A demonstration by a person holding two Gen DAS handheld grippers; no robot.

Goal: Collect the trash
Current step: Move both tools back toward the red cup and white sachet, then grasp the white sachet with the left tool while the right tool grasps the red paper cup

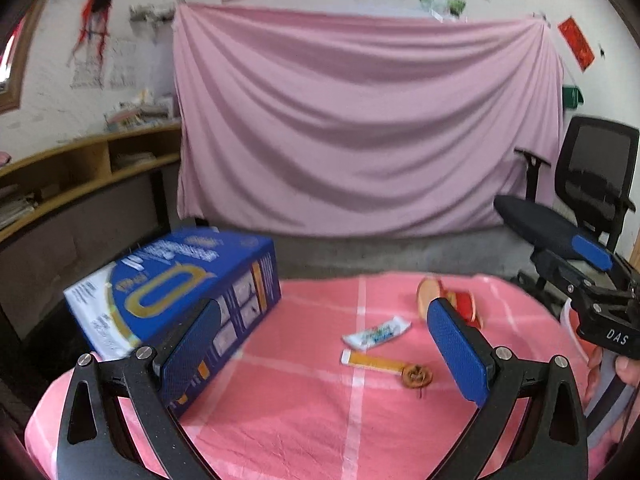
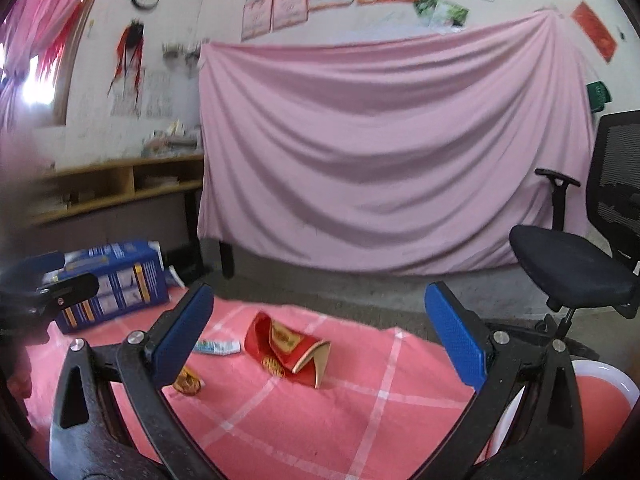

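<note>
Trash lies on a pink checked tablecloth [image 1: 304,412]: a white candy wrapper [image 1: 376,333], a yellow strip wrapper [image 1: 374,361], a brown round piece [image 1: 417,376] and a crushed red and gold carton [image 1: 460,304]. My left gripper [image 1: 326,350] is open and empty, above the cloth short of the wrappers. My right gripper [image 2: 320,336] is open and empty, with the red carton [image 2: 290,350] between its fingers further ahead. The white wrapper [image 2: 218,347] and a gold and red scrap [image 2: 188,383] lie by its left finger. The right gripper also shows in the left wrist view [image 1: 592,280].
A large blue box [image 1: 180,292] stands on the table's left side, also in the right wrist view [image 2: 112,284]. A white basin rim [image 2: 612,380] is at the lower right. An office chair [image 2: 576,264], pink drape [image 2: 380,152] and wooden shelf [image 1: 80,168] stand beyond.
</note>
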